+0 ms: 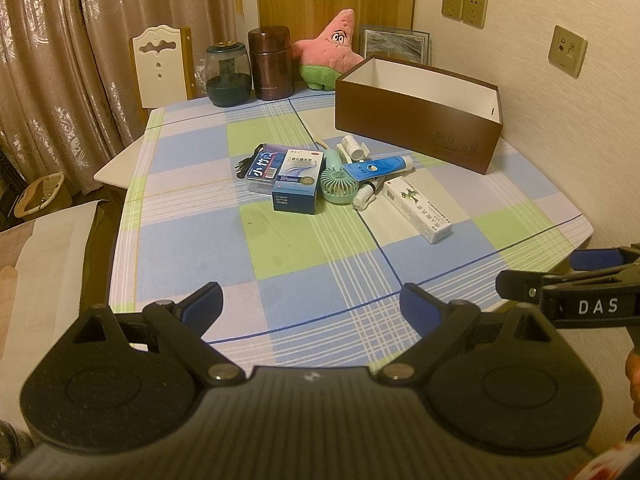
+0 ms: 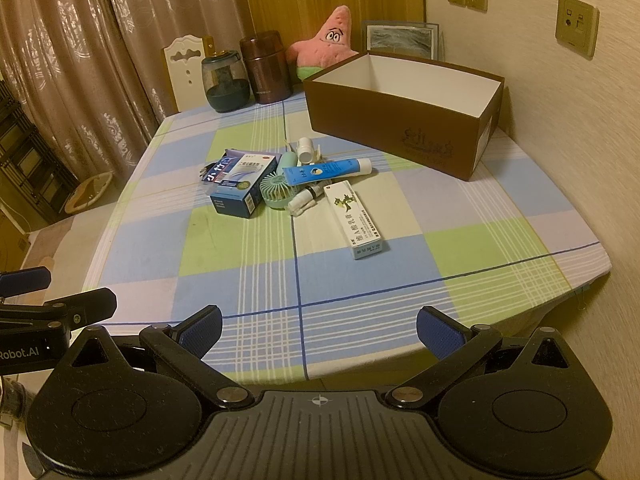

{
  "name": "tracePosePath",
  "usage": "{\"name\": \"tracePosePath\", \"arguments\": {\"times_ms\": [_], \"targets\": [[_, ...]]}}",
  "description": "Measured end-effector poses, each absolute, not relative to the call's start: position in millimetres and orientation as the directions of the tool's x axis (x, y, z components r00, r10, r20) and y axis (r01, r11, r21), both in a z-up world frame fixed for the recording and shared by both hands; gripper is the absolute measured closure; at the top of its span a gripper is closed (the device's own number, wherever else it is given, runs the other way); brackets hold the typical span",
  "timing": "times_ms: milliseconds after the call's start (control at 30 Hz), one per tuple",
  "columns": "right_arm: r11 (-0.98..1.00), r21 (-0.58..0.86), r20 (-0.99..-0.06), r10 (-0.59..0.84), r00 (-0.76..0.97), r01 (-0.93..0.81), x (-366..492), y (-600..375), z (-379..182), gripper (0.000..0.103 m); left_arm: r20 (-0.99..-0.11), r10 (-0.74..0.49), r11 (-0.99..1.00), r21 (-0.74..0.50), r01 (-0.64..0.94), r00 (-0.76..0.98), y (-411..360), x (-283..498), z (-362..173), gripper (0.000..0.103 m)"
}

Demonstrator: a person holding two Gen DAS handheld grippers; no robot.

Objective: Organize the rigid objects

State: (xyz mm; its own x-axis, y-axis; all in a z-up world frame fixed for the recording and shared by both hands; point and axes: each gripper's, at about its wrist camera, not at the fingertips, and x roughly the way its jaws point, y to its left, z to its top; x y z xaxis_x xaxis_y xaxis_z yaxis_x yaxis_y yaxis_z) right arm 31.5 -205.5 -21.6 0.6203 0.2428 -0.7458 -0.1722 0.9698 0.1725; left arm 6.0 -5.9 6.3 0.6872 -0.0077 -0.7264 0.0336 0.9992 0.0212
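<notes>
Small boxes (image 2: pixel 242 190), tube (image 2: pixel 328 171), mint fan (image 2: pixel 278 191) heaped beside open brown box (image 2: pixel 400 136)

Bare tablecloth (image 2: pixel 280 272) before clutter pile (image 2: pixel 296 184); box (image 2: pixel 400 128) behind

Ahead of my claws I log a tablecloth (image 2: pixel 248 256) checked in blue, green and lilac with white lines, a brown box (image 2: pixel 400 128) lined white far right, a mint-green fan (image 2: pixel 276 192), blue tube (image 2: pixel 324 170), dark-blue carton (image 2: pixel 240 188), pink plush (image 2: pixel 328 44), and beige floral-patterned curtains (image 2: pixel 80 60) left.
</notes>
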Motion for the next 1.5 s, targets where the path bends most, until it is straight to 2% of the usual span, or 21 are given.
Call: {"name": "tracePosePath", "arguments": {"times_ms": [867,1500], "targets": [[0.967,0.174,-0.747,0.252,0.615,-0.185,43.4,-208.2,-28.0,0.0,-0.732,-0.003,0.999,0.021,0.027,0.681,-12.8,20.2,-1.1,0.008],[0.921,0.215,-0.709,0.375,0.597,-0.324,103.8,-249.9,-39.2,0.0,-0.75,0.12,0.991,0.05,-0.125,0.65,-42.3,58.4,-17.1,0.008]]}}
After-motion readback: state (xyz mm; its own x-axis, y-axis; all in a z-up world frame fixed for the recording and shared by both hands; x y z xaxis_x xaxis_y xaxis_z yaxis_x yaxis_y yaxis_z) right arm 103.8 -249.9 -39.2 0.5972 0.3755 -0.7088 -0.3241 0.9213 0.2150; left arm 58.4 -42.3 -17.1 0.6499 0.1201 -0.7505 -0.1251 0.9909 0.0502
